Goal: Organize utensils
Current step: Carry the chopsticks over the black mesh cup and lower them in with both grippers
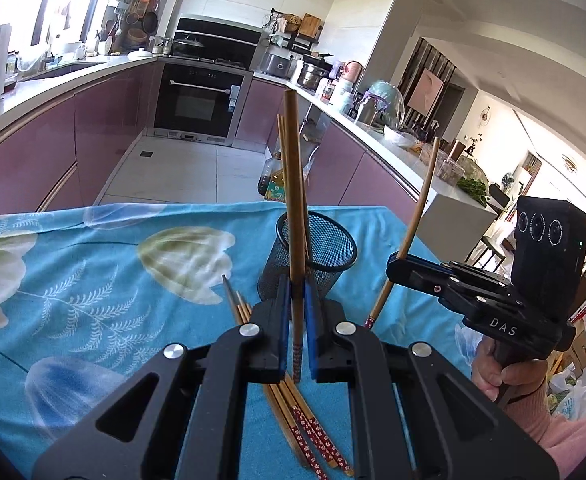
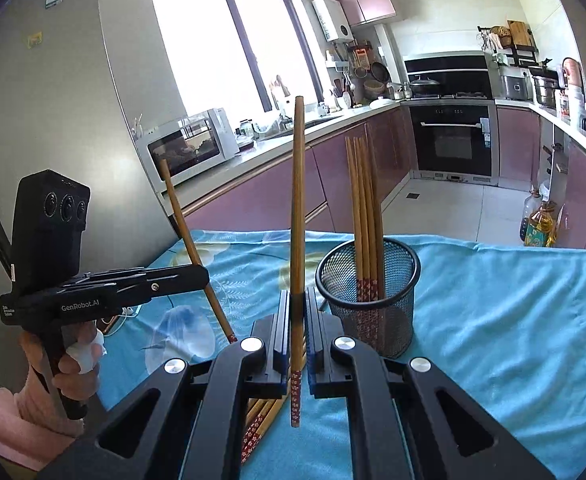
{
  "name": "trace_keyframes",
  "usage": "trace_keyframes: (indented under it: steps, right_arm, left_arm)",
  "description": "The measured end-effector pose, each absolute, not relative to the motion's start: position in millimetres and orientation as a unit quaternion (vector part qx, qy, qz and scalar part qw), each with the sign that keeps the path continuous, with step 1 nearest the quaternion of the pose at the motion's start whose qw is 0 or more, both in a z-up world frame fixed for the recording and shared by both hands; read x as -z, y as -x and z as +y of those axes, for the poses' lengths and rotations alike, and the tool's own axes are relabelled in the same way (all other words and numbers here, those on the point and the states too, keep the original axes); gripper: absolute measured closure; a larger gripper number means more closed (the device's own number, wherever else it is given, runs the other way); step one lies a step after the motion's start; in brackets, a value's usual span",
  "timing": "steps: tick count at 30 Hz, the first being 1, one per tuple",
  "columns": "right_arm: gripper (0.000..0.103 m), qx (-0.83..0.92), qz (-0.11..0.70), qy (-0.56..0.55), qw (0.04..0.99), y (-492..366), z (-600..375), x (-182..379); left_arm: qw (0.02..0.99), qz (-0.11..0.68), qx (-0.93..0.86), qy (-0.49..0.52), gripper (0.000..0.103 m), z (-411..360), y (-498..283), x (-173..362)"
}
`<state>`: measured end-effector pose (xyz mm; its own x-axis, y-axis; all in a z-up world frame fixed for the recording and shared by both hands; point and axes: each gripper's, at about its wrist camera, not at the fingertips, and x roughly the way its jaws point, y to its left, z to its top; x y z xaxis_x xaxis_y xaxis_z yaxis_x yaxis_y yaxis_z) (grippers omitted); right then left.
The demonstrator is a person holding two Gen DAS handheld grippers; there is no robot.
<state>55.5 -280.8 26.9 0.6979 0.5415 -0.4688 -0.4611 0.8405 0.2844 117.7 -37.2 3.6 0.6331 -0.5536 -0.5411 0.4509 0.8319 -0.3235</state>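
mesh cup (image 2: 369,300) holds upright chopsticks (image 2: 365,216) – more loose on cloth (image 1: 313,436)

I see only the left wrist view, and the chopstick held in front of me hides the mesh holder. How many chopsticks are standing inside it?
Observer: The right wrist view shows about four standing chopsticks in the black mesh holder, patterned ends down.
Operator: Is my own chopstick upright?
Observer: No. From the side, the left chopstick, clamped in the left hand-held gripper, leans, with its plain end tilted away from the holder.
Operator: Is the other one over the holder?
Observer: Not yet. The right hand-held gripper holds the right chopstick beside the holder, with its patterned end hanging above the loose chopsticks on the cloth.
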Motion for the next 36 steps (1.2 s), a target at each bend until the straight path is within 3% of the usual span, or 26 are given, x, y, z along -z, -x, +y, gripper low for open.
trace_keyframes:
  steps: [22, 36]
  right_arm:
    - [0.097, -0.237, 0.194, -0.050, 0.951, -92, -294, -94]
    - [0.097, -0.216, 0.241, -0.030, 0.946, -128, -287, -61]
  left_arm:
    - [0.918, 0.255, 0.296, 0.073, 0.095, -69, -157, -85]
    - [0.921, 0.292, 0.256, -0.008, 0.095, -108, -180, -53]
